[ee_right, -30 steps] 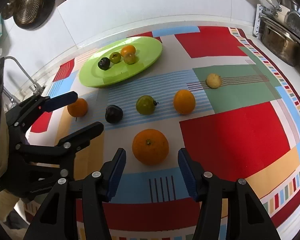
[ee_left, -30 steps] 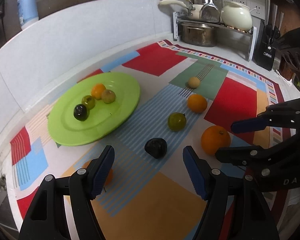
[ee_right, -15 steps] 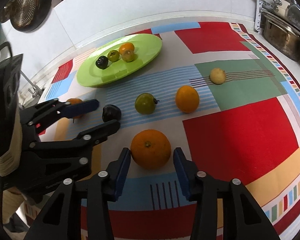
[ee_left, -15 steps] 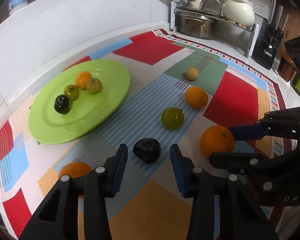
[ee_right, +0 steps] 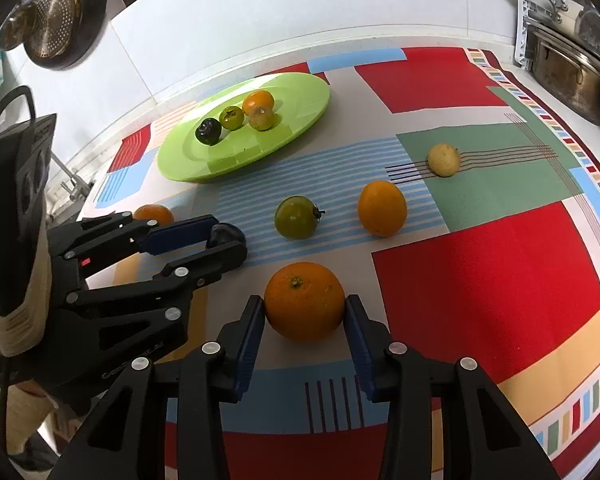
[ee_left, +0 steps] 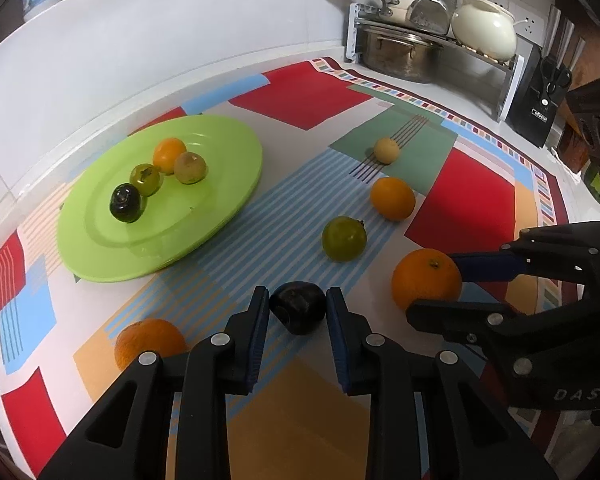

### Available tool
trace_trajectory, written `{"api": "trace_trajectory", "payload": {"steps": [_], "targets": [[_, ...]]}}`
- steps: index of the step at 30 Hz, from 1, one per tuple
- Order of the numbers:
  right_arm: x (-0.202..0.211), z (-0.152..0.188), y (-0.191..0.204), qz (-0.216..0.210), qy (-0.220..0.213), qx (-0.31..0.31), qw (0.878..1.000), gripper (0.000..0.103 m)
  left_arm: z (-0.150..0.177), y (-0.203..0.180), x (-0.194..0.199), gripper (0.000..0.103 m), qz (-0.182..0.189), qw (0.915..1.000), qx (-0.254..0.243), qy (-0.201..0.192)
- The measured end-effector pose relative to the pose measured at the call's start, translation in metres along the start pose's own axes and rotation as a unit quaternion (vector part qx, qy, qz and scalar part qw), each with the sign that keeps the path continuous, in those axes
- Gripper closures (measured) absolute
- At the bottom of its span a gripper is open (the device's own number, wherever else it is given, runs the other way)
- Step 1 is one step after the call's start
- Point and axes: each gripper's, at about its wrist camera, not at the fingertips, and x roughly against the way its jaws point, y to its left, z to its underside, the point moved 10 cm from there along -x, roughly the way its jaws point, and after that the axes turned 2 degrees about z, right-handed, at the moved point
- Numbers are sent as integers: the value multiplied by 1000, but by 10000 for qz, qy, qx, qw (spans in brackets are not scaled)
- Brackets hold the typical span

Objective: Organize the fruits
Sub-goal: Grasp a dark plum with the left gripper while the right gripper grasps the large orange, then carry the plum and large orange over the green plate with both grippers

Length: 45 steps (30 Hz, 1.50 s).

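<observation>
My left gripper (ee_left: 297, 296) is shut on a small dark fruit (ee_left: 298, 314) that rests on the patterned mat, one pad pressing each side. My right gripper (ee_right: 304, 314) is shut on a large orange (ee_right: 304, 292), also on the mat. The right wrist view shows the left gripper (ee_right: 228, 239) at the left. A green plate (ee_left: 220, 208) at the back left carries several small fruits. Loose on the mat lie a green tomato (ee_left: 344, 239), a medium orange (ee_left: 393, 198), a pale yellow fruit (ee_left: 387, 151) and a small orange (ee_left: 150, 340) at the near left.
A rack with a steel pot (ee_left: 400, 54), pans and a cream pot stands at the back right, beside a black knife block (ee_left: 540, 100). A white tiled wall runs behind the plate. A colander (ee_right: 54, 24) hangs at the far left above a tap.
Both grippers have narrowed from wide apart. The left jaws came in around the dark fruit and the right jaws around the large orange. Neither fruit has lifted off the mat.
</observation>
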Motion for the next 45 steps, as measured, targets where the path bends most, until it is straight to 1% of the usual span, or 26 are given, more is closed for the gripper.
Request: {"api": "trace_trajectory", "payload": {"steps": [5,9,21,27,35,40,45], "targets": [[5,-4,0,-29,-60,46,10000,62,-2,0,9,74,-11,9999,120,-27],[10,-9,1,-61,-123,121,9998,62,-6,-1,18,74,-52,9997,183,-122],[32,-32,12,-218,-444,402,9980,62,-24,7,51,74,-304,9974,410,-503],[39,-46,16,-305,-592,517,9964,62,-38,16,65,74,-473,9944,585,-738],[47,-80,29,-424,-867,699,9929,62,-55,35,88,74,-804,9890,671,-1046],[48,-104,38,-494,-1017,864,9898,62,-63,49,95,74,-929,9867,747,-1109],[43,-124,49,-576,-1077,983,9876,62,-73,64,98,74,-972,9853,834,-1130]]}}
